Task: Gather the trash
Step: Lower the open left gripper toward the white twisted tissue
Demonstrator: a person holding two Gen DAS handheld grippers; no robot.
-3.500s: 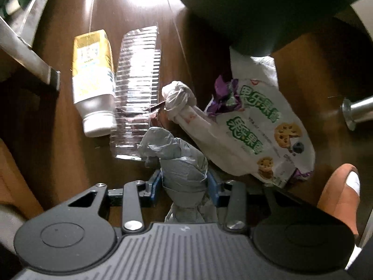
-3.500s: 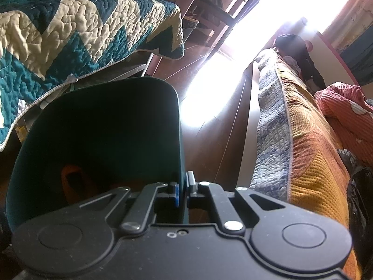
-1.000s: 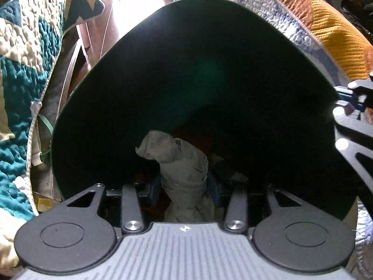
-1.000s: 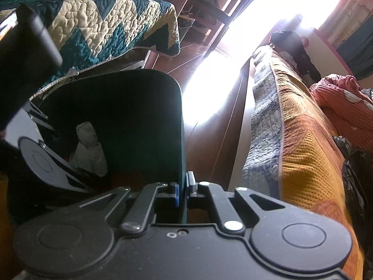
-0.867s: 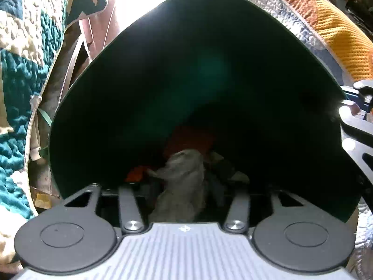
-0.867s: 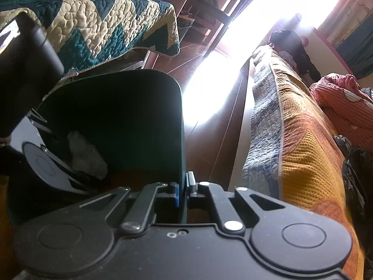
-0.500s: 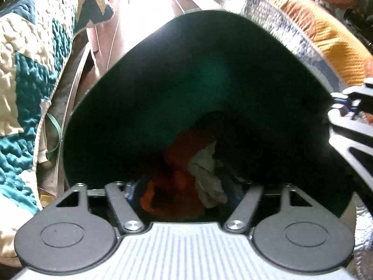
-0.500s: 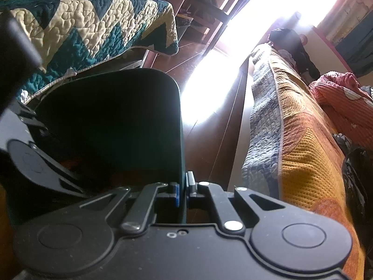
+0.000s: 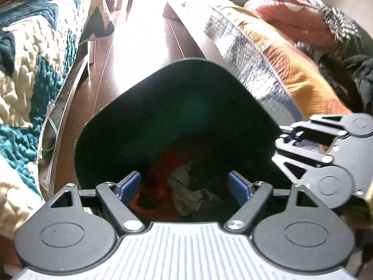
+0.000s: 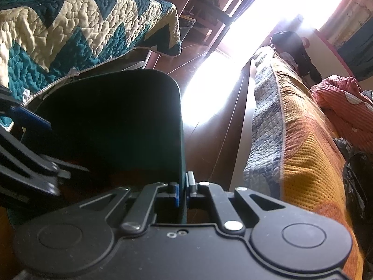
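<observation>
- Two grippers work at one dark green bin (image 9: 163,107): the left gripper (image 9: 185,186) hangs over its mouth with its blue pads (image 9: 127,185) spread wide and nothing between them.
- Down inside the bin a crumpled grey wad (image 9: 186,192) lies on the bottom, against something orange (image 9: 160,179); it is clear of both pads.
- Right gripper (image 10: 183,192) is pinched tight on the bin's side wall (image 10: 180,140), the thin edge running between its two pads.
- From the left wrist view, that right gripper (image 9: 283,137) sits at the bin's right rim, just beside the orange-and-blue bedspread (image 9: 268,60).
- From the right wrist view, the left gripper (image 10: 28,144) reaches in at the bin's left side, blurred, with one blue pad showing.
- Left of the bin a teal-and-cream quilt (image 9: 30,56) hangs over a bed edge, close to the bin wall; a green strap (image 9: 50,137) dangles below it.
- Between the two beds runs a strip of dark wooden floor (image 9: 102,53), washed out by bright light farther on.
- On the right bed lie a red blanket (image 9: 291,14) and dark clothes (image 9: 349,65).
- Wooden furniture (image 10: 209,11) stands beyond the quilt, near the glare.
</observation>
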